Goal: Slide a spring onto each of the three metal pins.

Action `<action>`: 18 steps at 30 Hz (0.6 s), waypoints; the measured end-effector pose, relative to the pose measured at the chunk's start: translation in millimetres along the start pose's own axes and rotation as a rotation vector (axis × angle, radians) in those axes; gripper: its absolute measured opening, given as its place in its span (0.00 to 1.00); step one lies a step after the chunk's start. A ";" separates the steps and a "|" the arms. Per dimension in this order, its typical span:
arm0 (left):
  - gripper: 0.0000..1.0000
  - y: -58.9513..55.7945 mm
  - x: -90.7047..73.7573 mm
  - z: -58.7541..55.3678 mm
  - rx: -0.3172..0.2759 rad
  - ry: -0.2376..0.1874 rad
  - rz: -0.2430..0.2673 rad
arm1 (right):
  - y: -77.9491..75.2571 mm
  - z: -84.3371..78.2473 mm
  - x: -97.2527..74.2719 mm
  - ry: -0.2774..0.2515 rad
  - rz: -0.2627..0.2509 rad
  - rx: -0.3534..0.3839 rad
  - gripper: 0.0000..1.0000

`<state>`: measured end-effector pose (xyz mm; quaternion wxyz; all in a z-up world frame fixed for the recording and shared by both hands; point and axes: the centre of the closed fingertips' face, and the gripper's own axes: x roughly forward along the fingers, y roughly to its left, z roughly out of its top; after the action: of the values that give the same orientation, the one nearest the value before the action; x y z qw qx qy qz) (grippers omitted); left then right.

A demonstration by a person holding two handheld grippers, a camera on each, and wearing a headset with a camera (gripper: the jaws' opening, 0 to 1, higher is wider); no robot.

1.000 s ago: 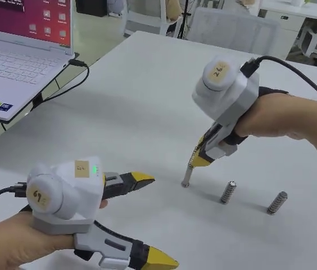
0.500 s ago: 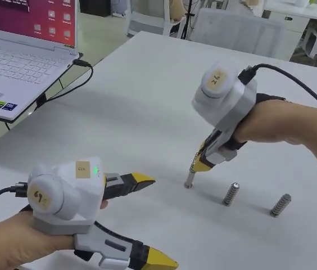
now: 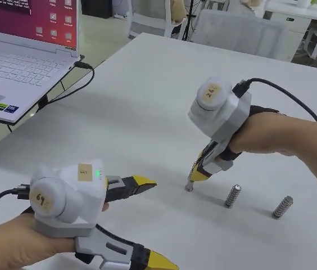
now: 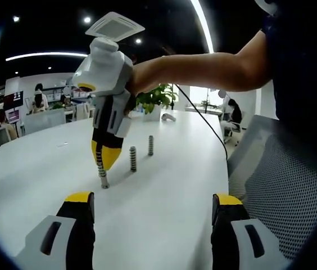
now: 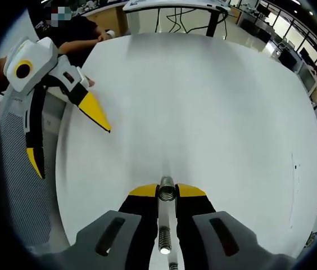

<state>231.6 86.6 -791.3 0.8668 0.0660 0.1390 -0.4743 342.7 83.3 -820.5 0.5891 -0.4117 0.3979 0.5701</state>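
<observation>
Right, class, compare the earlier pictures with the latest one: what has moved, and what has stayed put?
The right gripper, shut on a spring, has come down, pushing the spring lower over the first pin, so less of that pin shows. The middle pin and the end pin, each already wearing a spring, stayed put; the left gripper stayed open and idle.

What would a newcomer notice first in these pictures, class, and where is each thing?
The right gripper, at the middle of the table, holds a spring at the top of a pin. To its right stand two pins already wearing springs. The left gripper hangs at the near left, fingers open.
</observation>
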 end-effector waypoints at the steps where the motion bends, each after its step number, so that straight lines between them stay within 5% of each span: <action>1: 0.83 -0.1 0.1 0.0 0.000 0.001 0.000 | 0.7 -0.5 1.4 0.002 0.002 -0.001 0.09; 18: 0.82 -0.1 0.1 -1.3 -0.001 0.005 0.005 | 14.9 -4.0 18.4 0.019 0.029 -0.004 0.09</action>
<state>231.3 86.8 -792.6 0.8678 0.0672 0.1409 -0.4718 328.4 86.0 -839.6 0.5761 -0.4126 0.4082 0.5756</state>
